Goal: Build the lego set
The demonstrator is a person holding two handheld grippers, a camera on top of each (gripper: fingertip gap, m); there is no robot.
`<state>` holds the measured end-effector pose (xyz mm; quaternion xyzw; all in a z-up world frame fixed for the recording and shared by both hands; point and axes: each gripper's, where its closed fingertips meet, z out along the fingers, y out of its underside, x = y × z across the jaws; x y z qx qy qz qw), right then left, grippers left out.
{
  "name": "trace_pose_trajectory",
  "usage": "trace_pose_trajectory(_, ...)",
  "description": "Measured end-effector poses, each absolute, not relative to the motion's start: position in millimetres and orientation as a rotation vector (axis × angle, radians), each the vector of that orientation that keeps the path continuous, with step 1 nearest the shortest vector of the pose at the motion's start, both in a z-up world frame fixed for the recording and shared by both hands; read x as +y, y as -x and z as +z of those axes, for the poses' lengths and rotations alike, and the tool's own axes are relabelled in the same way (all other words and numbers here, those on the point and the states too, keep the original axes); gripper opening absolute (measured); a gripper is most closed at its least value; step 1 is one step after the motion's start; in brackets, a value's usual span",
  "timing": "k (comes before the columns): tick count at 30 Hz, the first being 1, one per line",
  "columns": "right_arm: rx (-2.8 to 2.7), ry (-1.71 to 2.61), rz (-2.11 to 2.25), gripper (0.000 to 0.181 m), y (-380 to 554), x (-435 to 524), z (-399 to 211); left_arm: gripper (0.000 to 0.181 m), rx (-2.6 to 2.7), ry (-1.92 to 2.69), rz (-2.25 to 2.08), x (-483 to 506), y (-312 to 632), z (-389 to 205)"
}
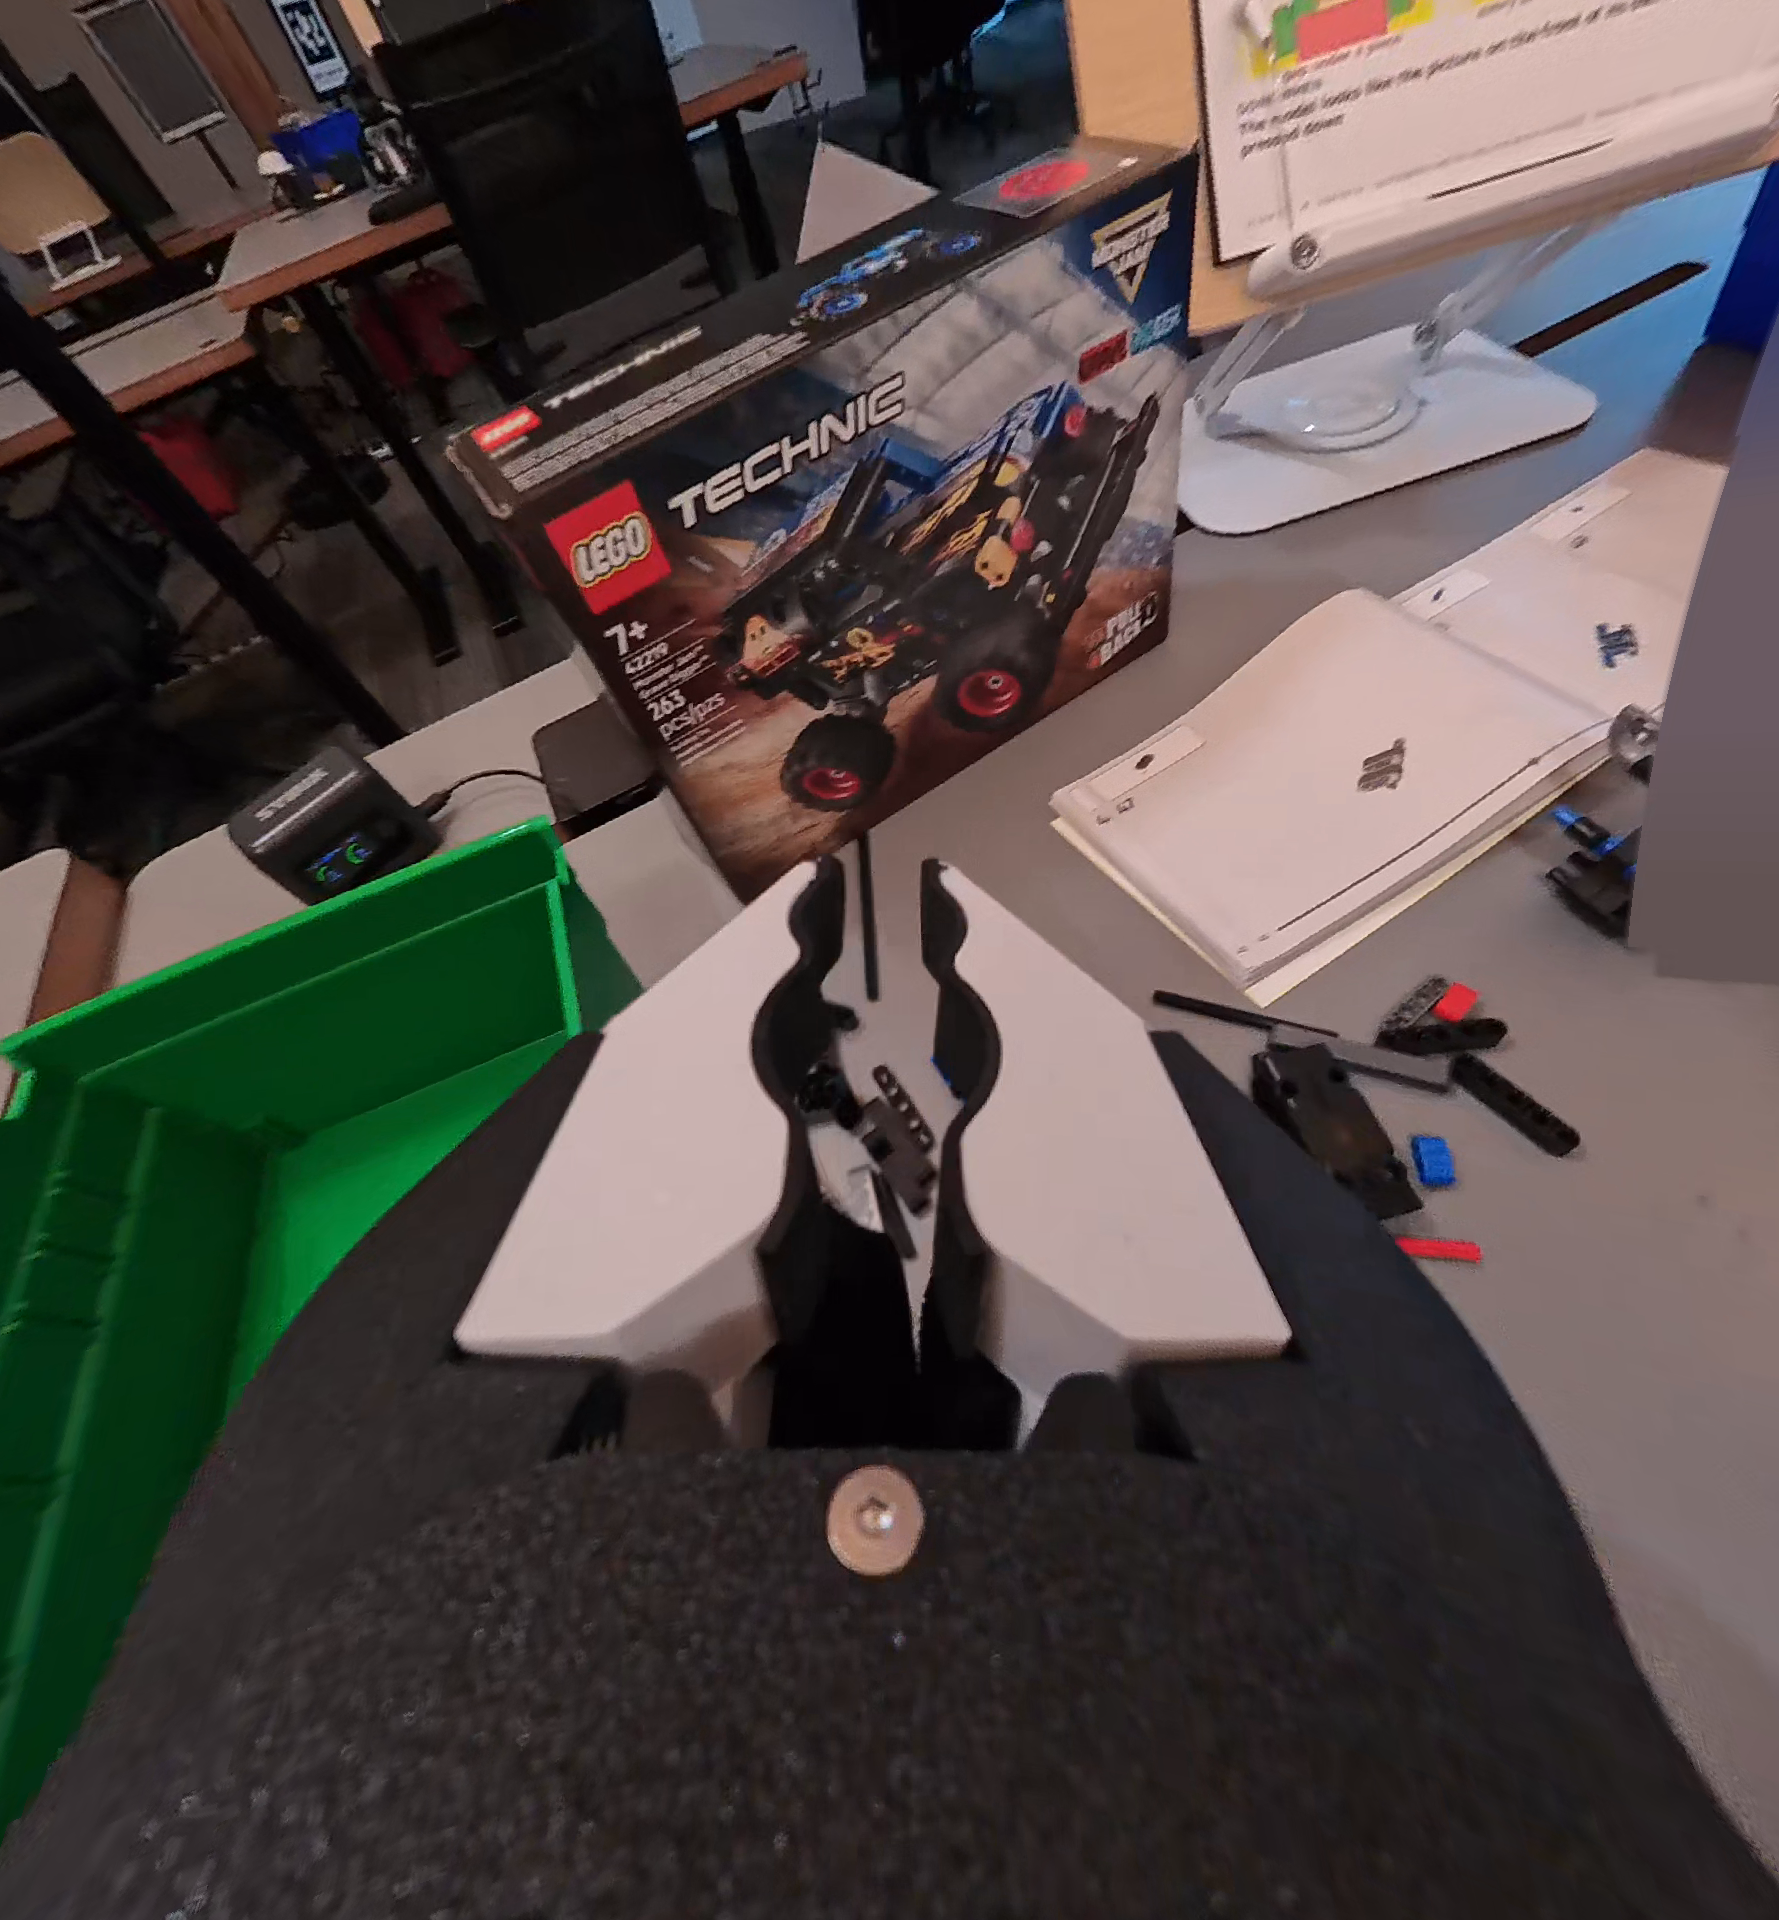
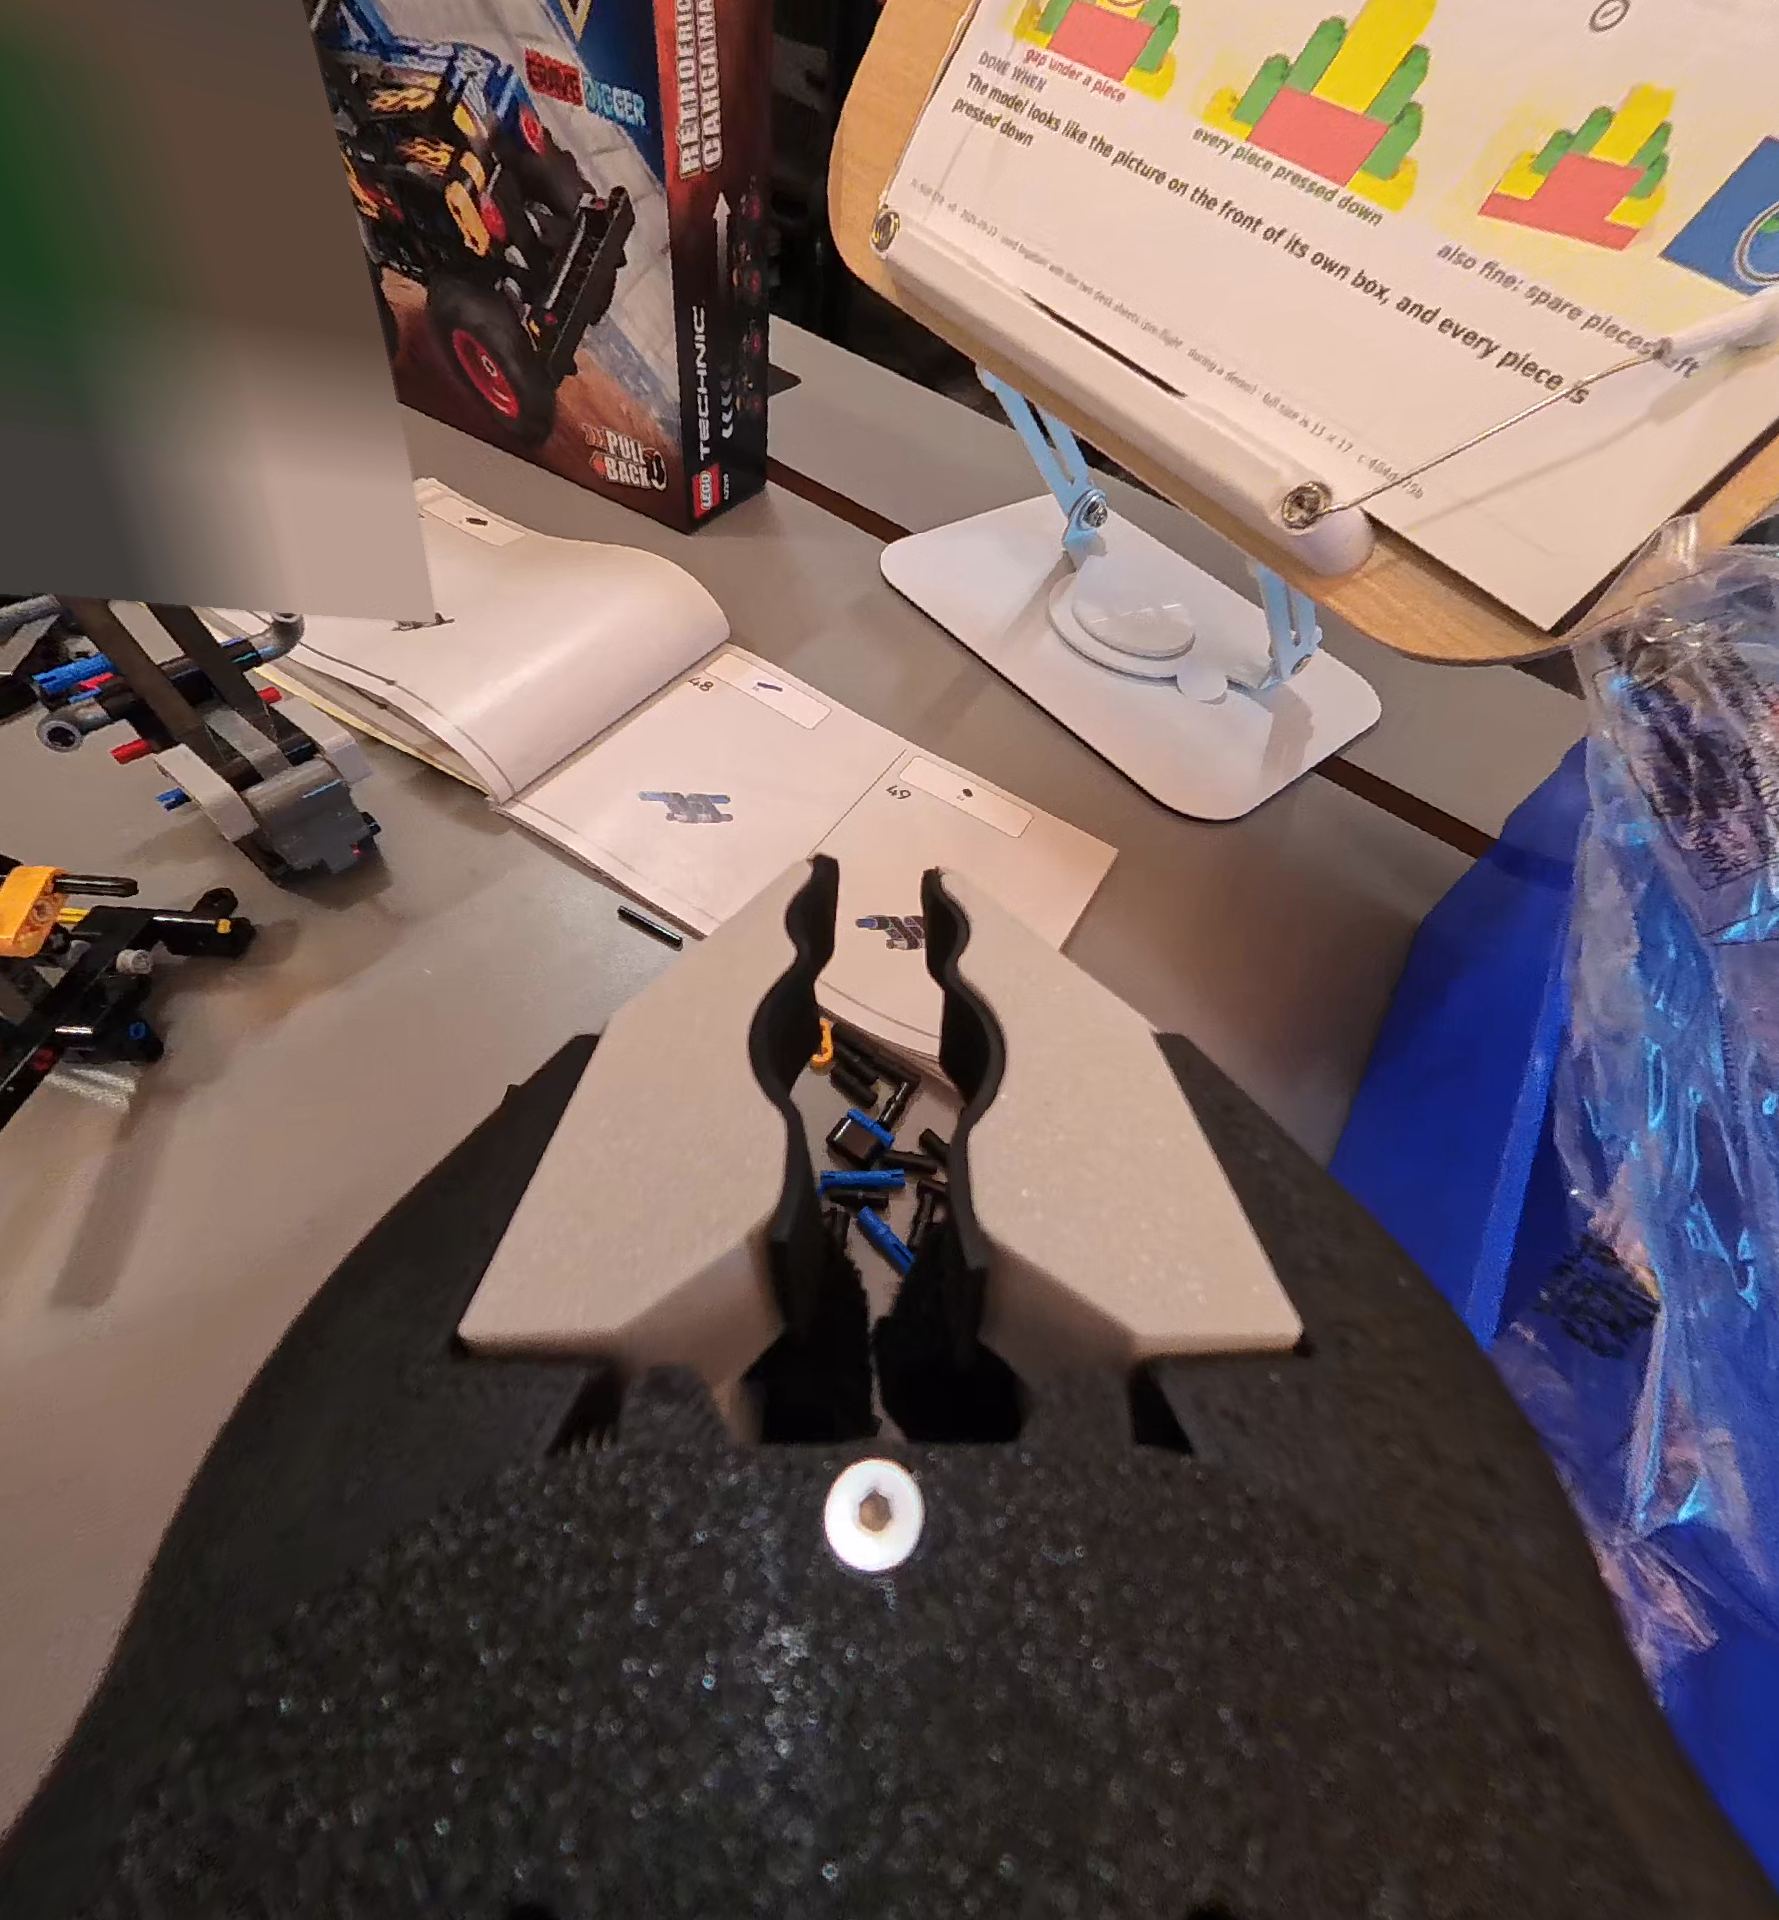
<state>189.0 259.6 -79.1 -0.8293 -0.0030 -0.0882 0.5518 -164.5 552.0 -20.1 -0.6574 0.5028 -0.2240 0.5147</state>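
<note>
My left gripper (image 1: pixel 880 883) is open a little and empty, low over the grey table (image 1: pixel 1487 1455). A thin black axle (image 1: pixel 869 925) lies on the table between its tips, and small black pieces (image 1: pixel 890 1127) lie under its fingers. More loose black, blue and red pieces (image 1: pixel 1384 1101) lie to its right. My right gripper (image 2: pixel 877 878) is open a little and empty, above the open instruction booklet (image 2: pixel 760 769) and a pile of black and blue pins (image 2: pixel 869 1153). Partly built black model sections (image 2: pixel 189 727) lie at the left, one with an orange piece (image 2: pixel 28 909).
The set's box (image 1: pixel 843 582) stands upright behind the booklet (image 1: pixel 1332 790). A green bin (image 1: pixel 241 1091) is to the left. A white stand (image 2: pixel 1124 623) holds a printed sheet. A blue bin with plastic bags (image 2: pixel 1695 1039) is at the right. A small charger (image 1: pixel 329 821) sits at the table edge. My hands' fingertips stand some 45 centimetres from each other.
</note>
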Motion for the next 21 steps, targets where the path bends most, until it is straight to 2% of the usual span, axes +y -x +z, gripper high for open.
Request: trace_pose_trajectory(21, -0.025, 2.001, -0.204, 0.015, -187, 263, -90, 0.013, 1.243, 1.938, -0.367, 531, 239, -86)
